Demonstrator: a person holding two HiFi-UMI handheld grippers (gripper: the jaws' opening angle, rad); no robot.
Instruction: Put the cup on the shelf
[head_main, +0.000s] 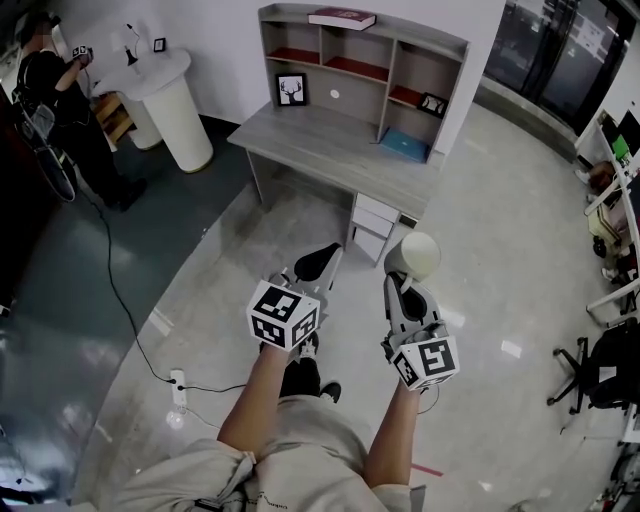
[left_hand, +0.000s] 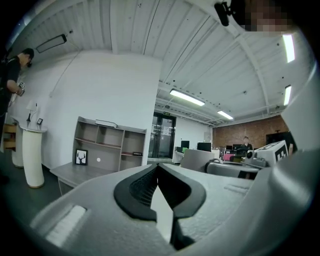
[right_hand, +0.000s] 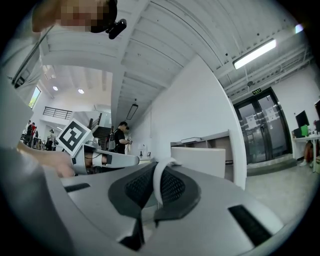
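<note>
A cream cup (head_main: 418, 254) is held out in front of me over the floor, with my right gripper (head_main: 405, 284) shut on it. In the right gripper view the cup's white handle (right_hand: 159, 184) is pinched between the jaws and the cup's body (right_hand: 202, 160) stands just beyond. My left gripper (head_main: 325, 256) is shut and empty, beside the right one; in its own view (left_hand: 158, 170) the jaw tips meet. The grey shelf (head_main: 362, 62) stands on a grey desk (head_main: 330, 148) ahead, and the shelf (left_hand: 107, 145) also shows in the left gripper view.
A book (head_main: 342, 17) lies on the shelf's top, and a framed deer picture (head_main: 291, 89) leans in its lower left bay. White drawers (head_main: 375, 226) sit under the desk. A white pedestal table (head_main: 172, 100) and a person (head_main: 55, 95) are far left. A power strip (head_main: 178, 386) lies on the floor.
</note>
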